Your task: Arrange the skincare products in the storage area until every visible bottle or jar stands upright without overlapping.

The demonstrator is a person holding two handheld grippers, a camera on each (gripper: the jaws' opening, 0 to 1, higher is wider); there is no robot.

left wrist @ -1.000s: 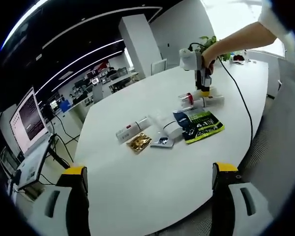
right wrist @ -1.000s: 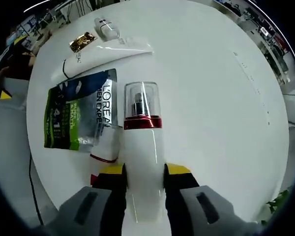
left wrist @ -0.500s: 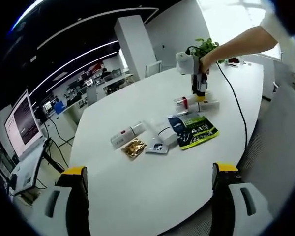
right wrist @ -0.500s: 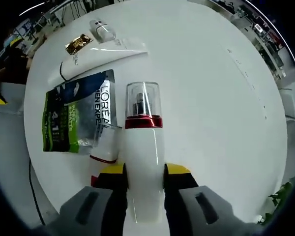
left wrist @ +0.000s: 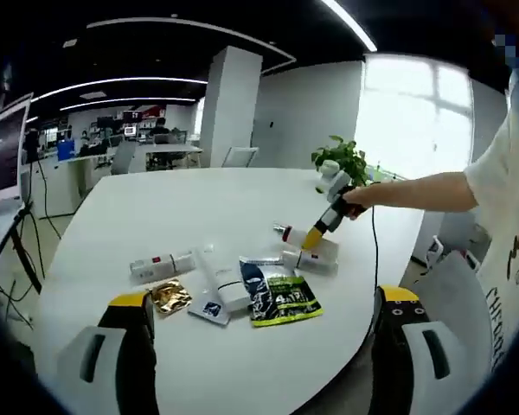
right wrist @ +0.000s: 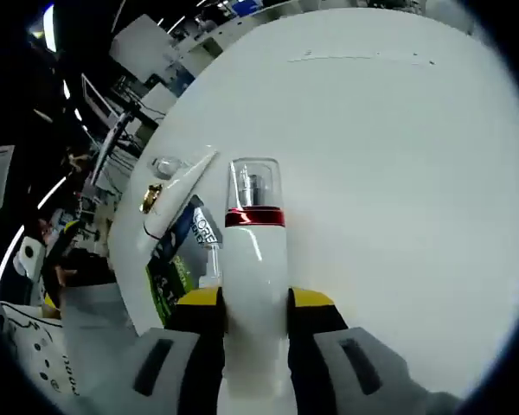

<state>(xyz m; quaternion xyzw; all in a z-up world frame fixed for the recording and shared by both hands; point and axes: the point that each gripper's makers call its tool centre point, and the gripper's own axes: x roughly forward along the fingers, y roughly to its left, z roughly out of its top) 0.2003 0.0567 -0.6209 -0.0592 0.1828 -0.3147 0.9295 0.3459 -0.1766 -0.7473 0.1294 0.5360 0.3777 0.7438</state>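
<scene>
Office behind, white table (left wrist: 199,216) ahead. Your right gripper (right wrist: 254,304) clamps the white bottle (right wrist: 255,285), red band, clear cap, tilted off the tabletop. Your left gripper (left wrist: 264,320) hangs back, jaws wide apart.

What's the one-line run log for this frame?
right gripper: shut on white pump bottle | left gripper: open, idle | white tube, green sachet: lying flat on table

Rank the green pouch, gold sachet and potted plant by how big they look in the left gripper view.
1. Green pouch
2. Potted plant, though it stands farther off, so its true size is unsure
3. Gold sachet
</scene>
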